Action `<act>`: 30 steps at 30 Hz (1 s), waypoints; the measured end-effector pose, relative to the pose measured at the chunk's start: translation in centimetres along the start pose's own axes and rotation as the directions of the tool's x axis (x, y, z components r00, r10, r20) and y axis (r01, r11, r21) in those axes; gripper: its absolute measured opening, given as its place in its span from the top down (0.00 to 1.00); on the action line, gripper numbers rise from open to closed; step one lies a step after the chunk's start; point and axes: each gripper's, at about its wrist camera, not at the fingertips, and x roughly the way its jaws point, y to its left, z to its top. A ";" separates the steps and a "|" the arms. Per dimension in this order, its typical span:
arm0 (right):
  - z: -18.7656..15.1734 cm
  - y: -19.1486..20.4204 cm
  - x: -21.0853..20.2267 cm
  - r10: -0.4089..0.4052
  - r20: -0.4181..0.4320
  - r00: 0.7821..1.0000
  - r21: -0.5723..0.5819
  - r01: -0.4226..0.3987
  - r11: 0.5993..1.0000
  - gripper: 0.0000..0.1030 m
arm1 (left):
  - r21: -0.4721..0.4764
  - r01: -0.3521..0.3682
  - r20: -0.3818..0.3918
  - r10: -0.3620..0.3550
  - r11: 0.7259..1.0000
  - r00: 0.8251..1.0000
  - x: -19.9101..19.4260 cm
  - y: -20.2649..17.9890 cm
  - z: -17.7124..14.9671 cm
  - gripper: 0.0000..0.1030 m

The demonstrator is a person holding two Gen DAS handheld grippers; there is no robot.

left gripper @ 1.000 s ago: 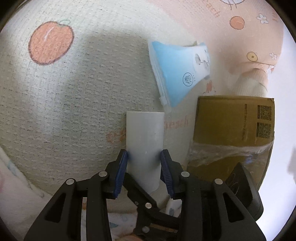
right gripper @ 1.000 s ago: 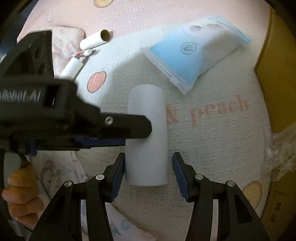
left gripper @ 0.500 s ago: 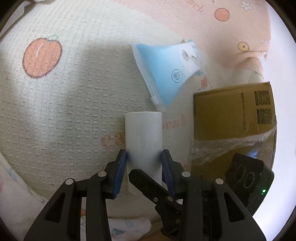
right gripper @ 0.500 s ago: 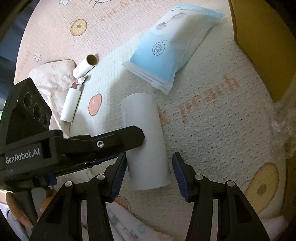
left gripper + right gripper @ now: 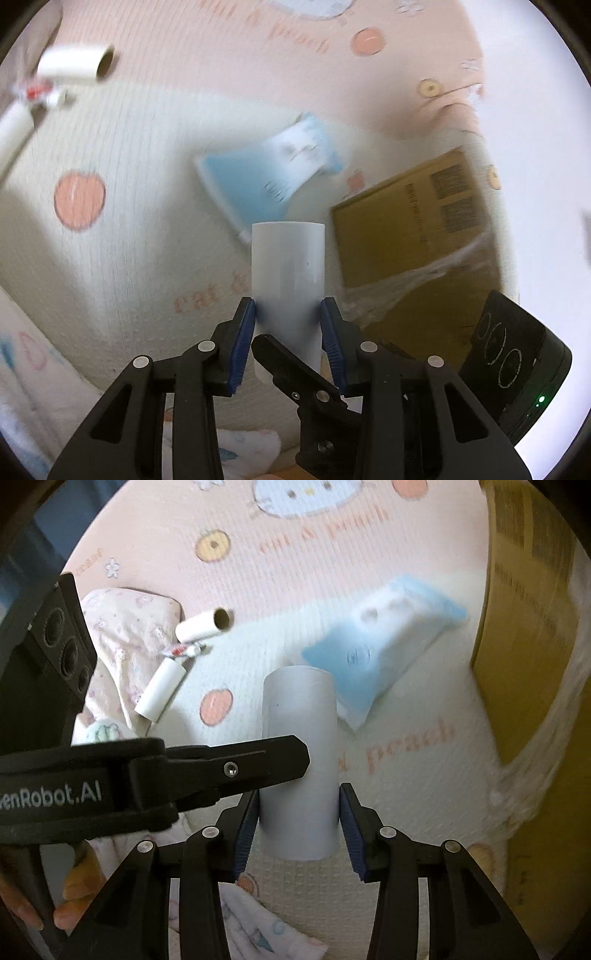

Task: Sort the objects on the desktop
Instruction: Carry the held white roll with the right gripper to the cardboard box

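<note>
Right wrist: "enRobot.AI" on left gripper [image 5: 284, 764]

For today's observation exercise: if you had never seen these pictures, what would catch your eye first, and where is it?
First, the white cylinder at centre, clamped by the left gripper while the right gripper closes on its near end. Behind it lies a blue-and-white packet, with a cardboard box to the right. Two small white tubes lie at the far left.
</note>
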 end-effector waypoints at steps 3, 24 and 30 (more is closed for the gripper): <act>0.8 0.1 -1.7 0.006 0.041 0.999 -0.004 -0.006 1.000 0.60 | 0.032 0.002 0.046 -0.004 0.999 0.999 -1.8 -1.5 0.3 0.62; 4.4 -0.3 -11.9 0.018 0.252 0.968 -0.060 -0.003 0.998 0.60 | 0.156 0.054 0.128 -0.075 0.986 0.989 -7.9 -9.8 3.5 0.63; 5.3 -2.2 -14.2 -0.026 0.287 0.958 -0.035 0.037 0.999 0.60 | 0.177 0.096 0.091 -0.113 0.979 0.989 -6.8 -13.1 4.8 0.63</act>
